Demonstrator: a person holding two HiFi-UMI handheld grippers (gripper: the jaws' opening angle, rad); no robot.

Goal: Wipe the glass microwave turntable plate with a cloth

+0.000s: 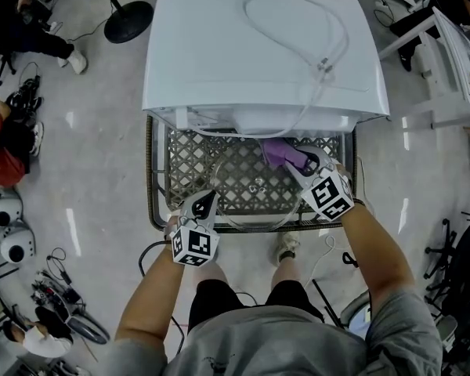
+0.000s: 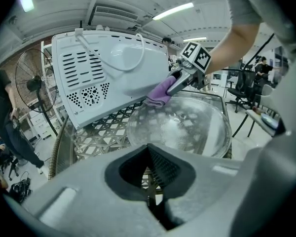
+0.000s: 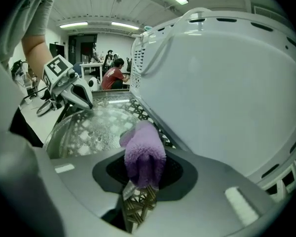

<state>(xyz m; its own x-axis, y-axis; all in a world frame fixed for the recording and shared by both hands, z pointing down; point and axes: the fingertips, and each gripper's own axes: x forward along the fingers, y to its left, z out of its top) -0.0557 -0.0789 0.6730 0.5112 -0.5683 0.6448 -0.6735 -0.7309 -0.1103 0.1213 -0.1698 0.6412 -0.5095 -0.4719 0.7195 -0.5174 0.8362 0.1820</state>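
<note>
Grey short-sleeve tee [image 1: 298, 343], blk shorts [image 1: 219, 292]; left gripper [image 1: 207, 200], right gripper [image 1: 295, 160]: grey, b&w marker cubes [image 1: 194, 245]

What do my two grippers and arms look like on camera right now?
The left claw and right claw are pale grey moulded shells narrowing to dark-lined tips. Each carries a marker cube printed with black-and-white squares. The person wears a grey short-sleeved shirt and dark shorts; the forearms are uncovered.

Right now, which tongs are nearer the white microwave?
Right. The right tongs, clamping the purple cloth, are just beside the white microwave; the left tongs grip the near rim of the clear glass plate, farther from it.
</note>
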